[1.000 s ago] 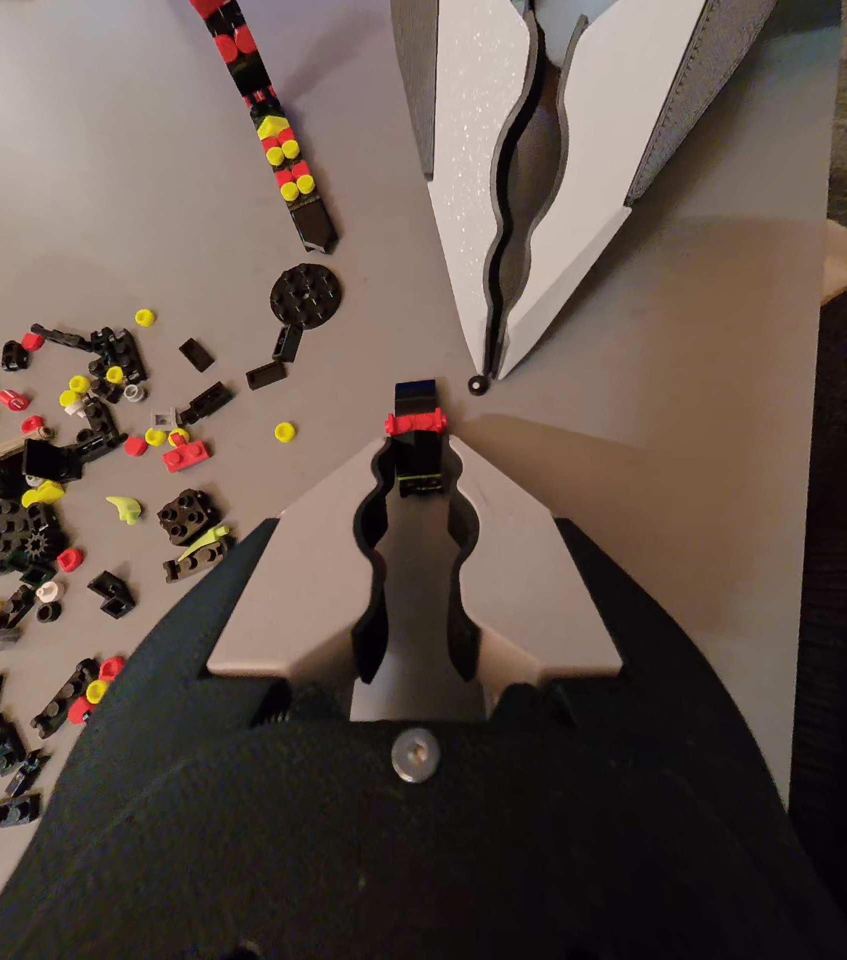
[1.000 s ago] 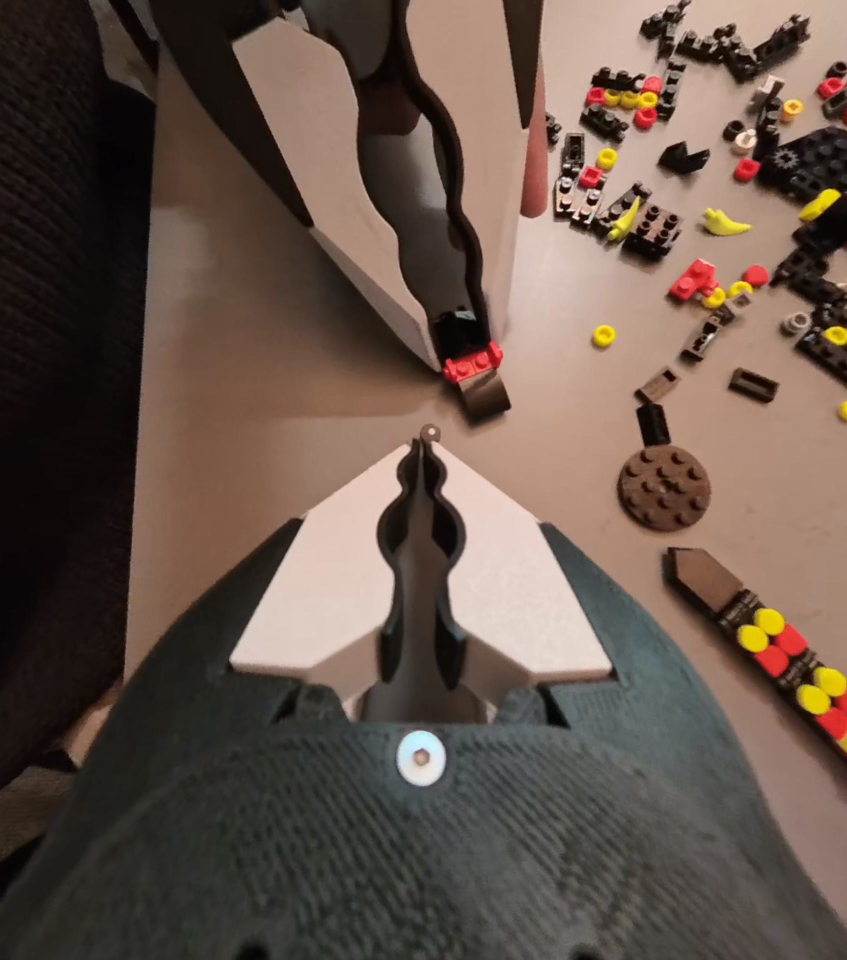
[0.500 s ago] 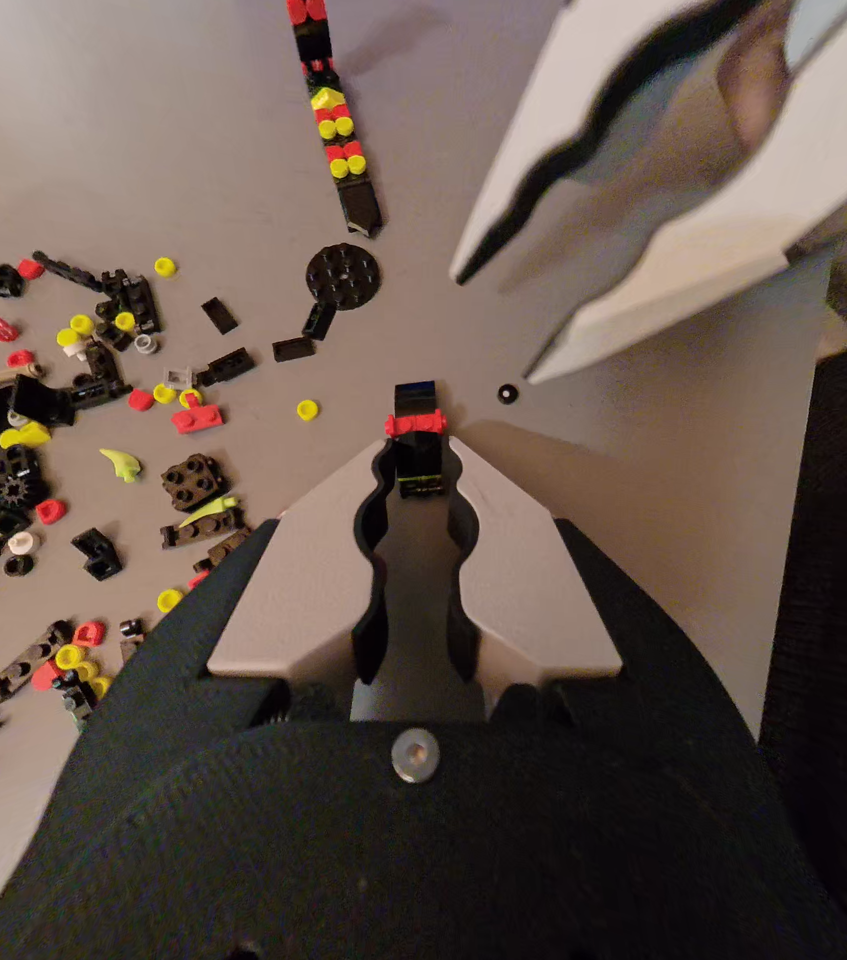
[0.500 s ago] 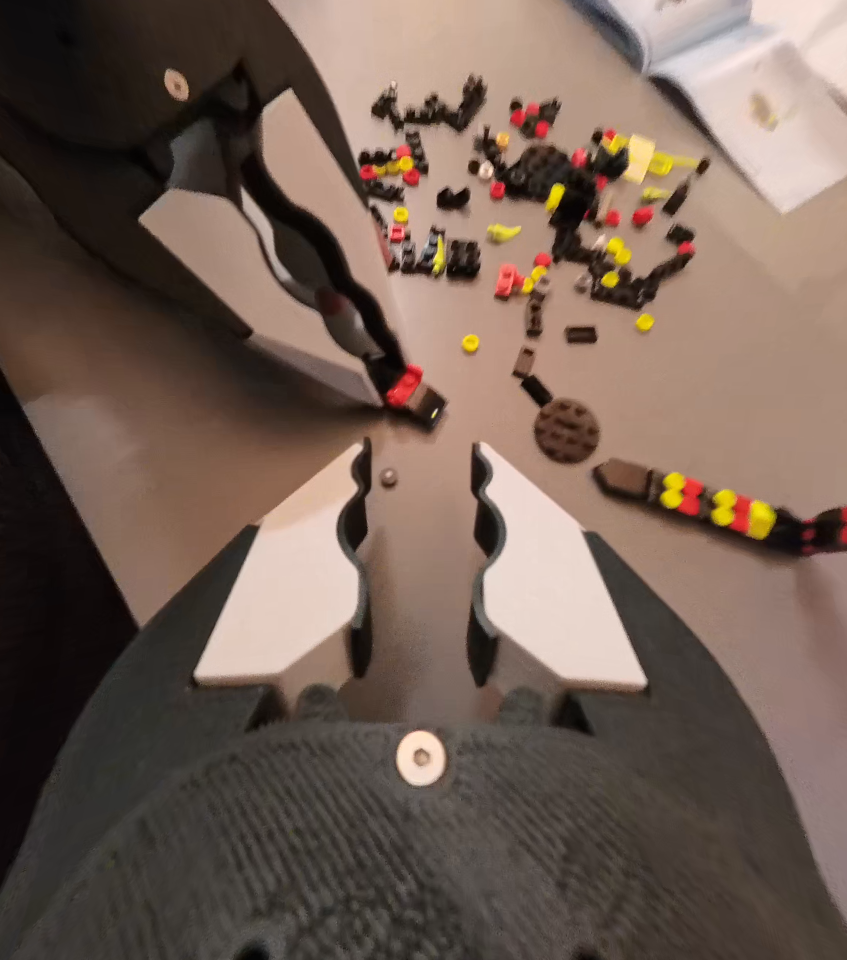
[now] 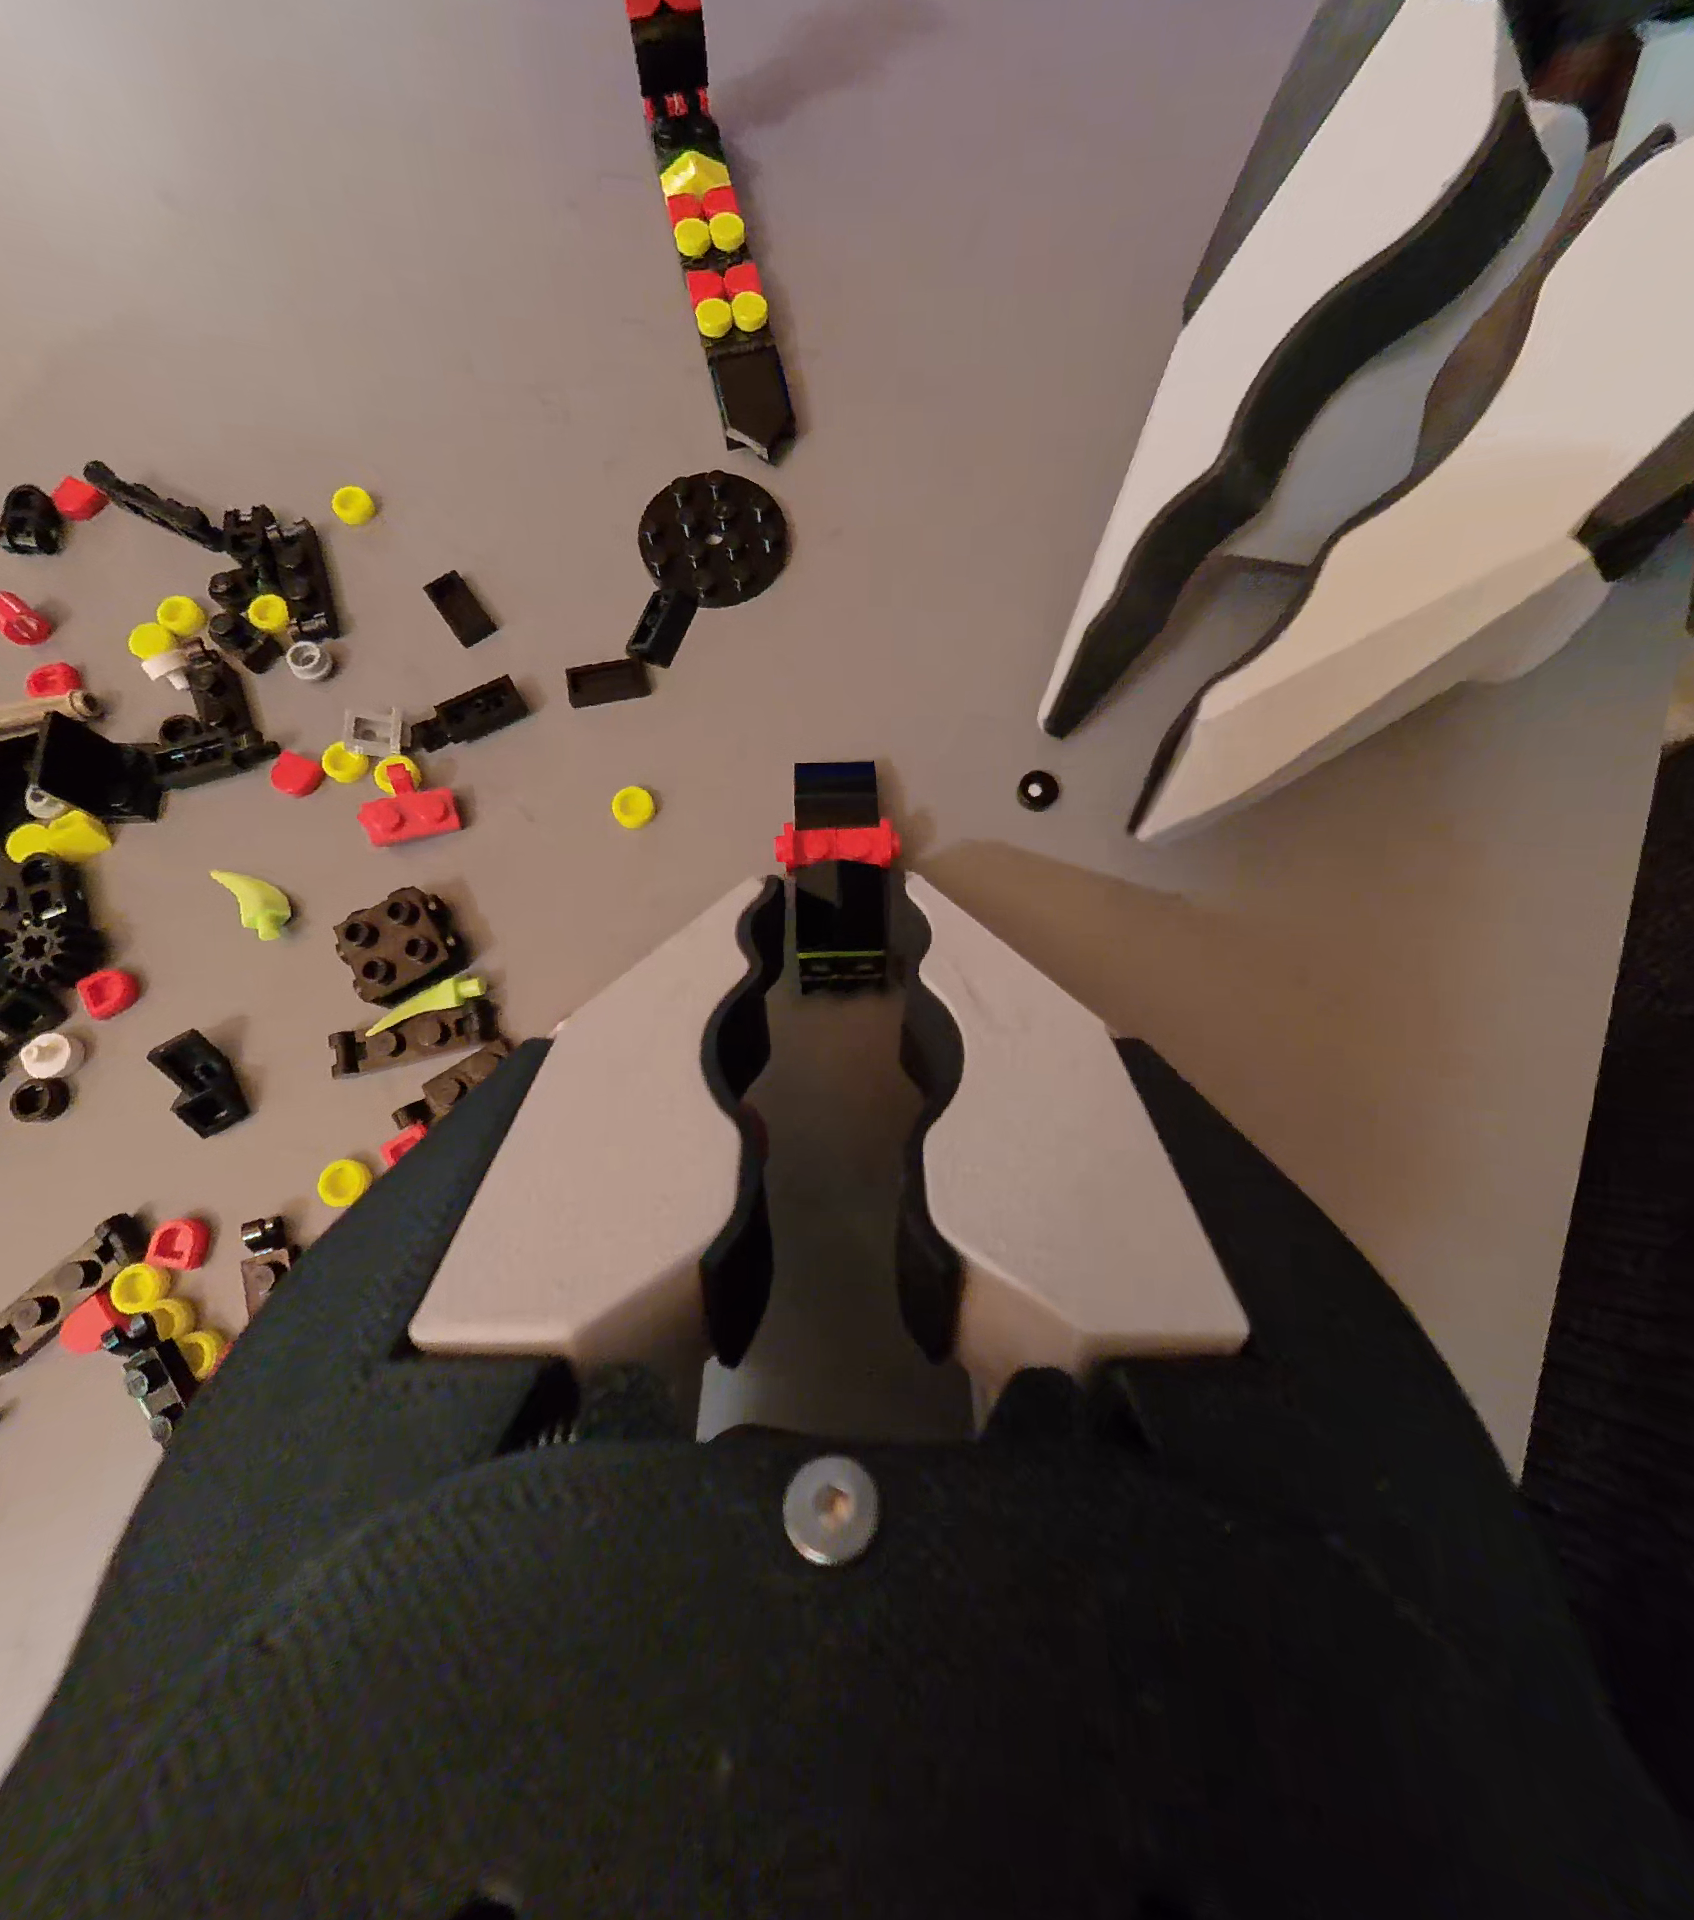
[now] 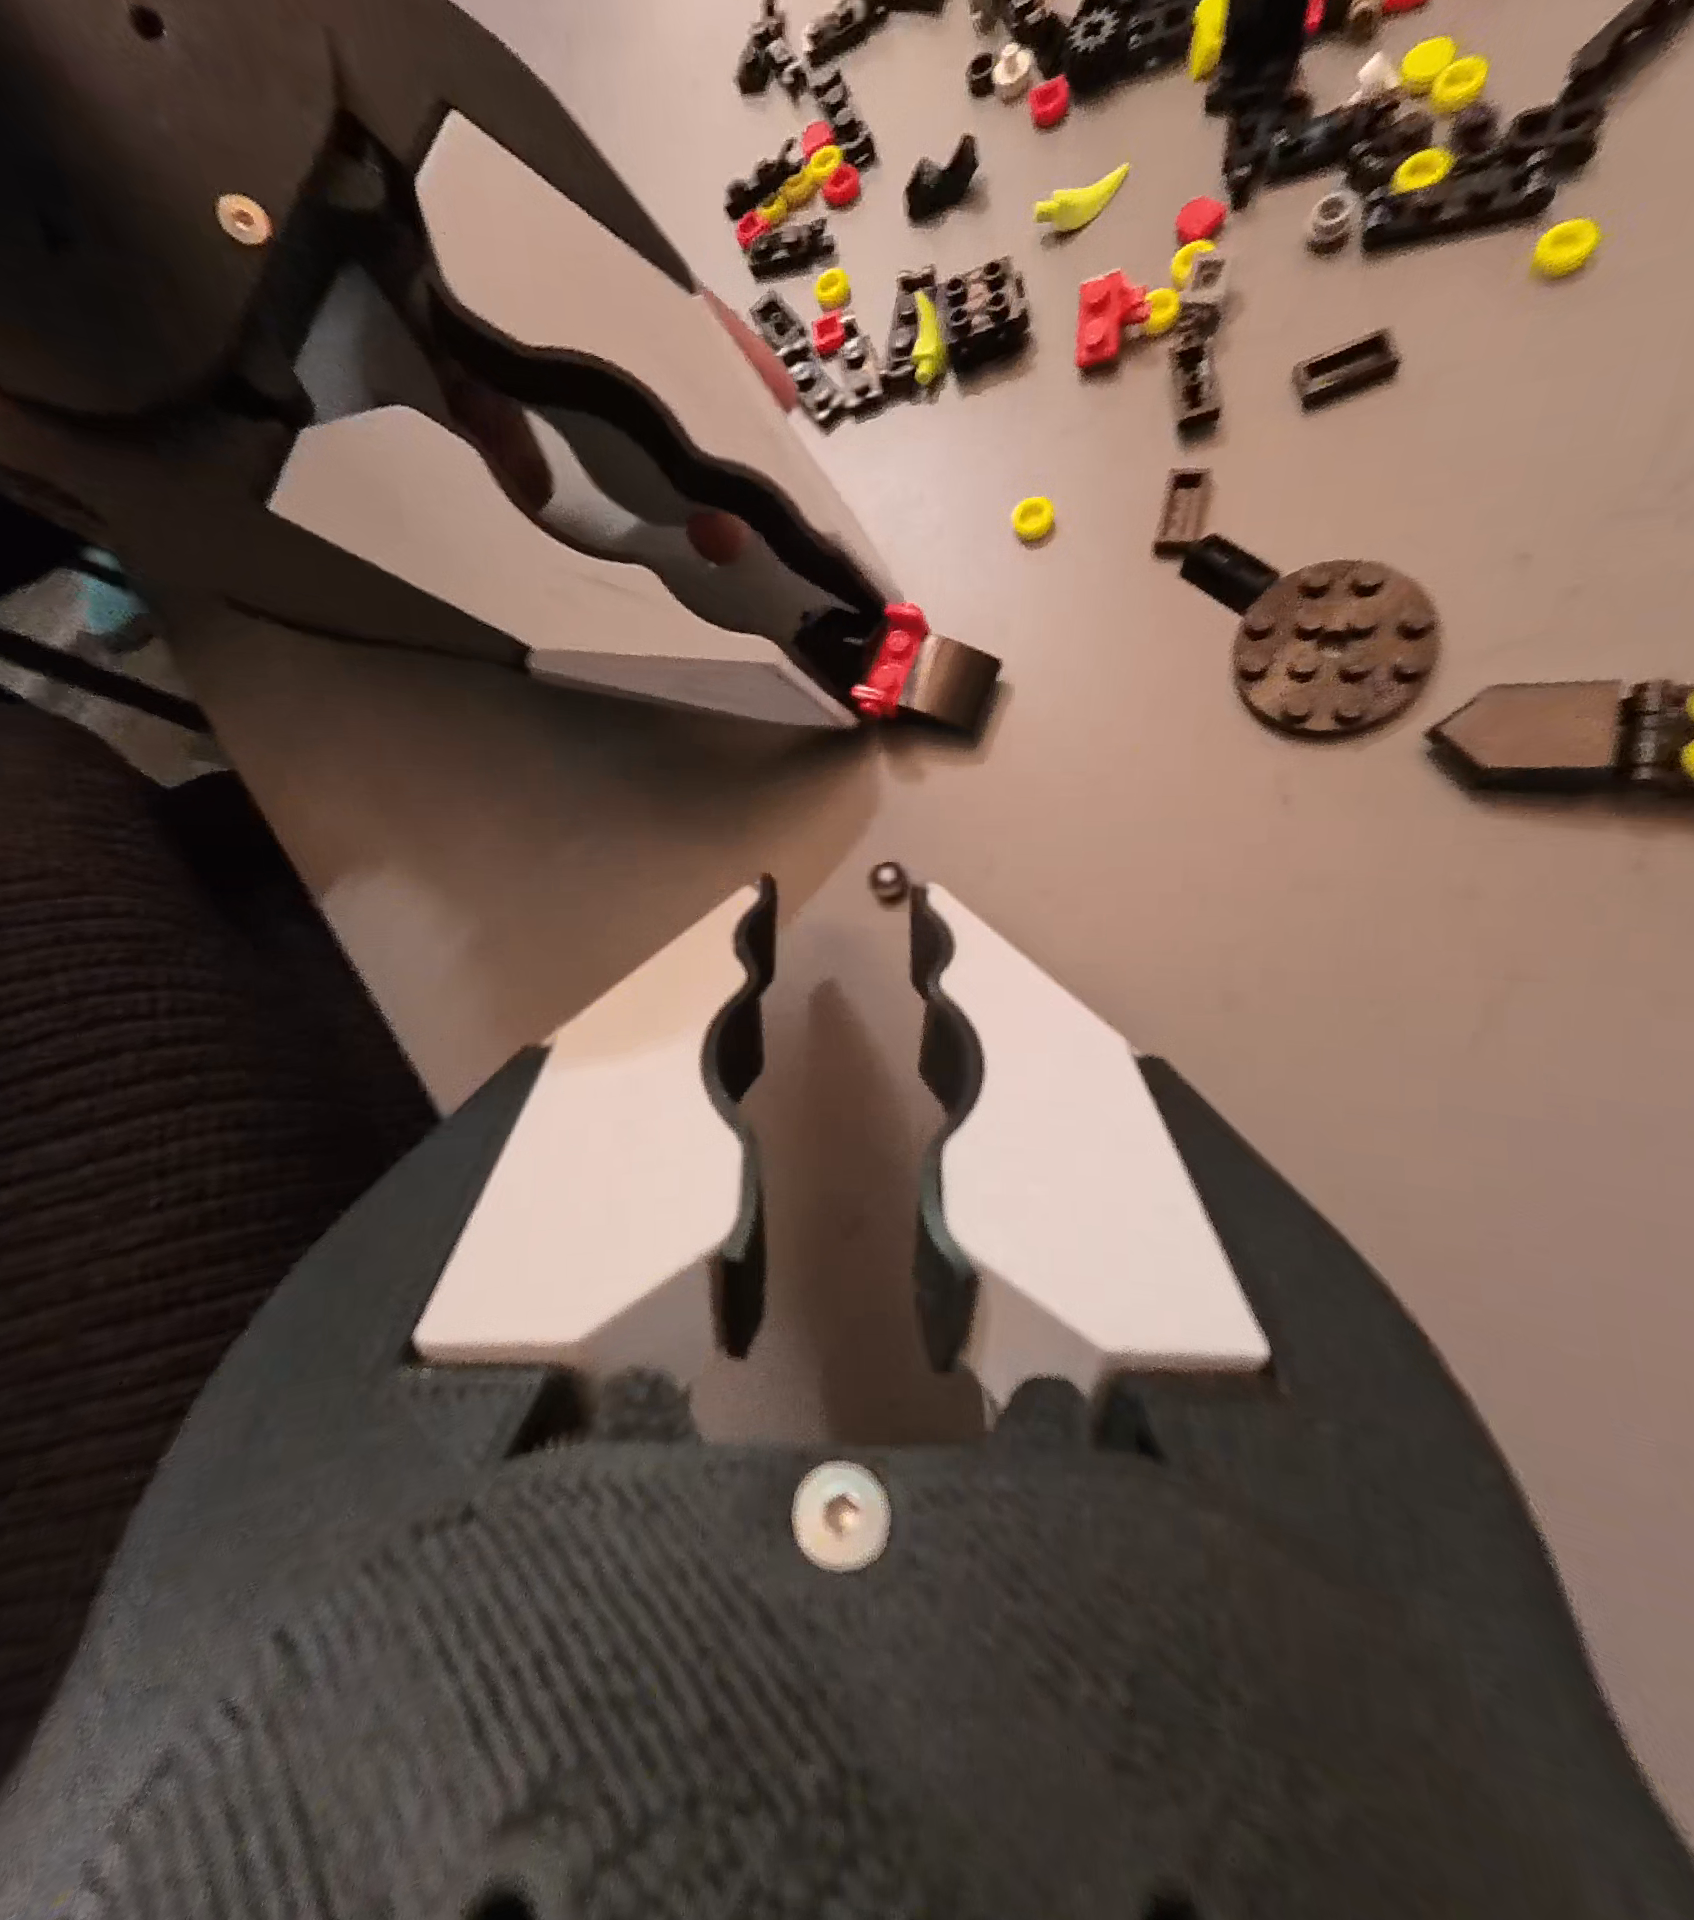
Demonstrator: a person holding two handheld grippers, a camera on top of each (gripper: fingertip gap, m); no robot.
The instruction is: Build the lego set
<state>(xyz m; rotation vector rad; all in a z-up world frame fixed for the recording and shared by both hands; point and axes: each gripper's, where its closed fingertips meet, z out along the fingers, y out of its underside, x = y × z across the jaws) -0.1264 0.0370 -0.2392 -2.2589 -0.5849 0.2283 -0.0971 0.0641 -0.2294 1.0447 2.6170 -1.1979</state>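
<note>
The grey bench (image 5: 199, 260) carries everything, and a scatter of loose black, red and yellow pieces (image 5: 147, 831) covers its left part in the left wrist view. Beyond them lies a long built strip (image 5: 718, 229) of black, red and yellow studs, its long axis running away from the left camera, its pointed black end toward the tongs. Just beside that point sits a black round plate (image 5: 713, 538).

The left tongs (image 5: 835, 883) pinch a small black sub-assembly with a red plate (image 5: 835, 844) across it. Its long axis runs along the fingers, and its black end sticks out past the tips, low over the bench. The jaws are closed only to that piece's width.

The right tongs (image 6: 841, 894) stand spread a little, holding nothing. Their tips sit at the bench, with a tiny black round stud (image 6: 887, 880) just beside the right fingertip (image 6: 918, 906); contact cannot be told.
</note>
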